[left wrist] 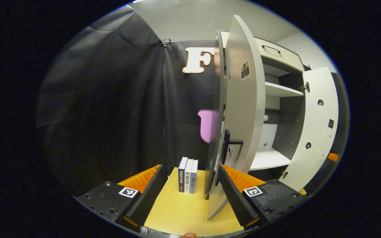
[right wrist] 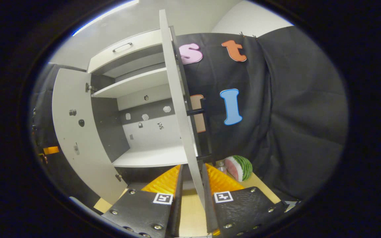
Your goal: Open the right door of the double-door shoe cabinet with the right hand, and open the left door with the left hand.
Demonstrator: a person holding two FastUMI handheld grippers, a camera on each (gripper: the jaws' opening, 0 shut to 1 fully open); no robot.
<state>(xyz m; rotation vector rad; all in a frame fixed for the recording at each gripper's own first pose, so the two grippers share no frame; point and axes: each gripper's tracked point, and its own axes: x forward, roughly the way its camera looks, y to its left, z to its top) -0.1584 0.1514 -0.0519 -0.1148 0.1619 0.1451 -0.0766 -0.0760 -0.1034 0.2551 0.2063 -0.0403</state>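
Observation:
Both doors of the white shoe cabinet (left wrist: pixel 276 89) stand swung out. In the left gripper view the left door (left wrist: pixel 240 99) is edge-on just ahead, with its black handle (left wrist: pixel 227 145) above my right finger. My left gripper (left wrist: pixel 189 172) is open wide, and the door's lower edge hangs inside the gap beside that finger. The right door (left wrist: pixel 316 125) shows farther off. In the right gripper view the right door (right wrist: pixel 180 99) runs edge-on between my fingers. My right gripper (right wrist: pixel 192 167) is narrowly open around it, with a gap on the left side. The left door (right wrist: pixel 78 132) is beyond.
Three books (left wrist: pixel 188 178) stand upright on the wooden table (left wrist: pixel 184 211) left of the left door. A watermelon slice (right wrist: pixel 240 167) lies on the table by the black cloth wall. Inside the cabinet are bare white shelves (right wrist: pixel 150 155), with a drawer (right wrist: pixel 124 48) on top.

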